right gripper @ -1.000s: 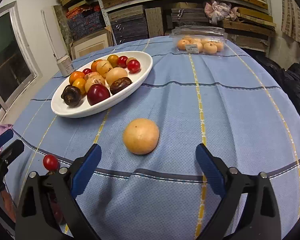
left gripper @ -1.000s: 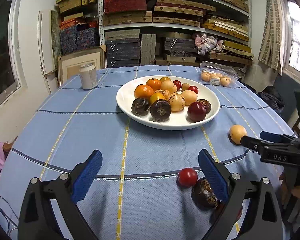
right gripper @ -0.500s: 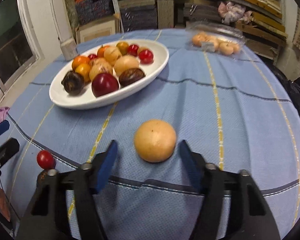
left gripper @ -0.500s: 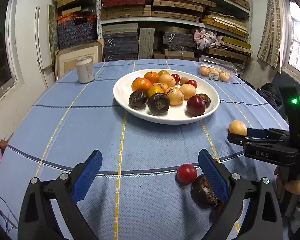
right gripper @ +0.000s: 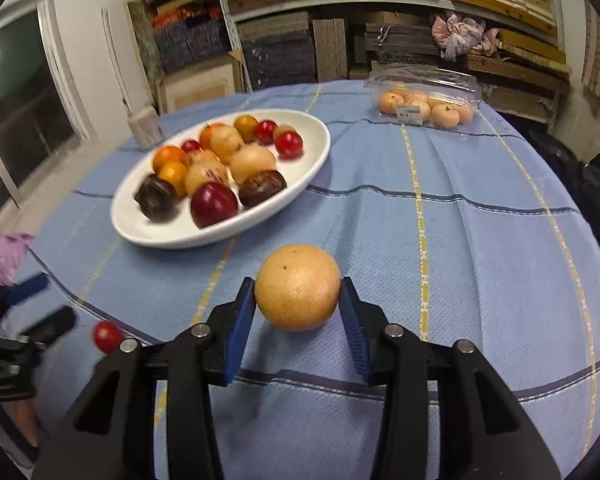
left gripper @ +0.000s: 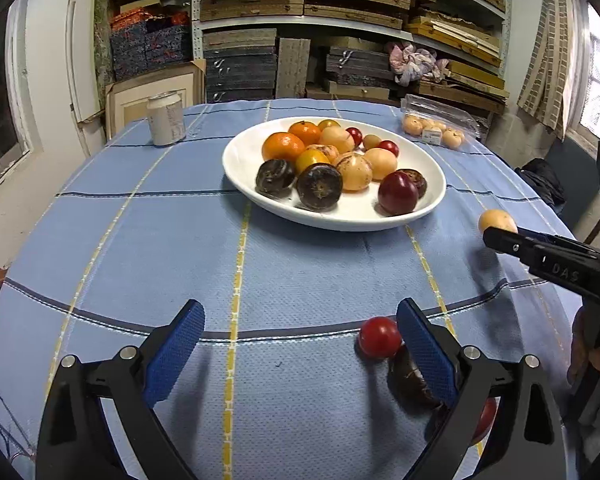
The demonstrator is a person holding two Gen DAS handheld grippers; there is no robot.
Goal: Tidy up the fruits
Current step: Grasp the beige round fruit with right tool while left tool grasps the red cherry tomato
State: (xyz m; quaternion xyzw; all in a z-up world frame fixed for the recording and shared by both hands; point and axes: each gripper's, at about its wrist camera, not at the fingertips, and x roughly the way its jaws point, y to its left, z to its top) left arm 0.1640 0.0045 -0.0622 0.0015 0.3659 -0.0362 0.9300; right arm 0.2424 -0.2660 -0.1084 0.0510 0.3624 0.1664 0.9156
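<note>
A tan round fruit (right gripper: 296,272) lies on the blue cloth in front of the white plate (right gripper: 172,240), which holds several fruits. My right gripper (right gripper: 297,294) has its jaws closing around that fruit, and both blue pads touch its sides. The left wrist view shows the same fruit (left gripper: 496,219) at the right gripper's tip (left gripper: 500,238). My left gripper (left gripper: 299,316) stands open over bare cloth, short of the plate (left gripper: 340,222). A red cherry tomato (left gripper: 379,337) and a dark fruit (left gripper: 406,376) lie by its right finger, which partly hides the dark fruit.
A drinks can (left gripper: 165,119) stands at the back left of the table. A clear plastic box of pale fruits (right gripper: 424,100) sits at the back right. Shelves of stacked boxes fill the wall behind. The round table drops away on all sides.
The right gripper's jaws have come in from wide apart until the pads touch the tan fruit. The left gripper stays open in much the same place.
</note>
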